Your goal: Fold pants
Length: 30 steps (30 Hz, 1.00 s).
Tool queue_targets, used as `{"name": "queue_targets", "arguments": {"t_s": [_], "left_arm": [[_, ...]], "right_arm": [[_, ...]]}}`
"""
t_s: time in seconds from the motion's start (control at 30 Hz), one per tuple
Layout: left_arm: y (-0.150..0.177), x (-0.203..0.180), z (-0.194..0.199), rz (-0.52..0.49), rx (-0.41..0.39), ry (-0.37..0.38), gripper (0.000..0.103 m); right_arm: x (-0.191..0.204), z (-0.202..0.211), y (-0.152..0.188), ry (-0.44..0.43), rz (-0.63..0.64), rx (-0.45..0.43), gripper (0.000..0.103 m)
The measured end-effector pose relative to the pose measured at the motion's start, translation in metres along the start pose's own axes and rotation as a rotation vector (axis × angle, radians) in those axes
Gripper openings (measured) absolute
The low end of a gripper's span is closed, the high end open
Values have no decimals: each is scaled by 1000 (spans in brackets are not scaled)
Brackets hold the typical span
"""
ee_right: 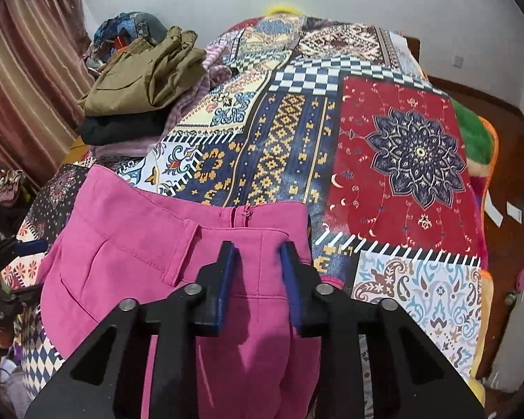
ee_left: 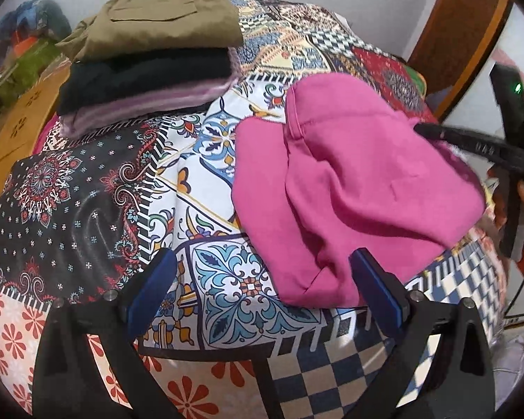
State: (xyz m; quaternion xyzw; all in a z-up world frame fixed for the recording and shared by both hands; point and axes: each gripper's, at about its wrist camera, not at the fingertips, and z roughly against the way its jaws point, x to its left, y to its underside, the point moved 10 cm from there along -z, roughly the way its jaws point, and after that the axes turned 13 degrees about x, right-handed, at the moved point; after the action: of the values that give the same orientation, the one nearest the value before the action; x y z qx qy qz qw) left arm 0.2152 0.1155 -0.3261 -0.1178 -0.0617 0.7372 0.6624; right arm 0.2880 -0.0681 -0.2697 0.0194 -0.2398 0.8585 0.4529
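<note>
- Two fisheye views show pink pants on a patchwork-print bedspread; first, the left wrist view.
- Left gripper (ee_left: 263, 276) hangs over the bedspread (ee_left: 122, 188) with its blue-padded fingers (ee_left: 153, 289) spread wide and nothing between them: released.
- Its right finger sits just at the near edge of the pink pants (ee_left: 349, 188), which lie bunched in folds on the right half of the bed; whether the pad touches the cloth I cannot tell.
- At the far right of this view the right gripper (ee_left: 433, 132) reaches in from the side, its dark tip on the pants' far right edge.
- A stack of folded clothes (ee_left: 150, 66) rests at the back left of the bed, well apart from the pants: olive on top, black beneath, striped lilac lowest.
- Now the right wrist view: the right gripper (ee_right: 258, 262) is over the waistband of the pink pants (ee_right: 139, 255), near the zip and a belt loop.
- Its blue pads (ee_right: 227, 279) stand narrow with a raised ridge of pink cloth between them; the pads look to be pressing on it, so the claw is grasping the pants.
- The pants lie at the near left of the bedspread (ee_right: 401, 160), the waistband facing away from the camera.
- The folded stack (ee_right: 139, 83) stands beyond them at the left; a striped curtain (ee_right: 28, 80) hangs further left.
</note>
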Motion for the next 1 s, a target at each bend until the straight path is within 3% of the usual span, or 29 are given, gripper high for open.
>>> {"name": "queue_targets", "arguments": {"t_s": [0.17,0.37,0.6,0.63,0.67,0.7,0.77,0.9,1.0], "left_arm": [[3,2,-6,14,9,29,102],[5,4,-8,32,12,52,102],[6,4,-10,39,17,65,102],[6,5,-10,47,21,76,102],[6,6,-9,54,26,83,101],[6,7,-8,61,30,88,101],[4,9,-2,60,24,84,101],[-8,9,21,49,-32,45,101],[-24,0,39,32,-77,57,101]], "right_arm": [[1,2,-7,67,58,-29,14],[-20,1,-19,99,2,-55,12],[-16,-15,-16,185,68,10,15],[-15,-11,-15,189,69,4,17],[-16,-7,-15,186,64,8,25],[-17,0,-14,181,51,12,42],[-19,18,-16,165,25,-24,60],[-22,51,-12,111,-7,-63,64],[-22,63,0,66,-25,-66,64]]}}
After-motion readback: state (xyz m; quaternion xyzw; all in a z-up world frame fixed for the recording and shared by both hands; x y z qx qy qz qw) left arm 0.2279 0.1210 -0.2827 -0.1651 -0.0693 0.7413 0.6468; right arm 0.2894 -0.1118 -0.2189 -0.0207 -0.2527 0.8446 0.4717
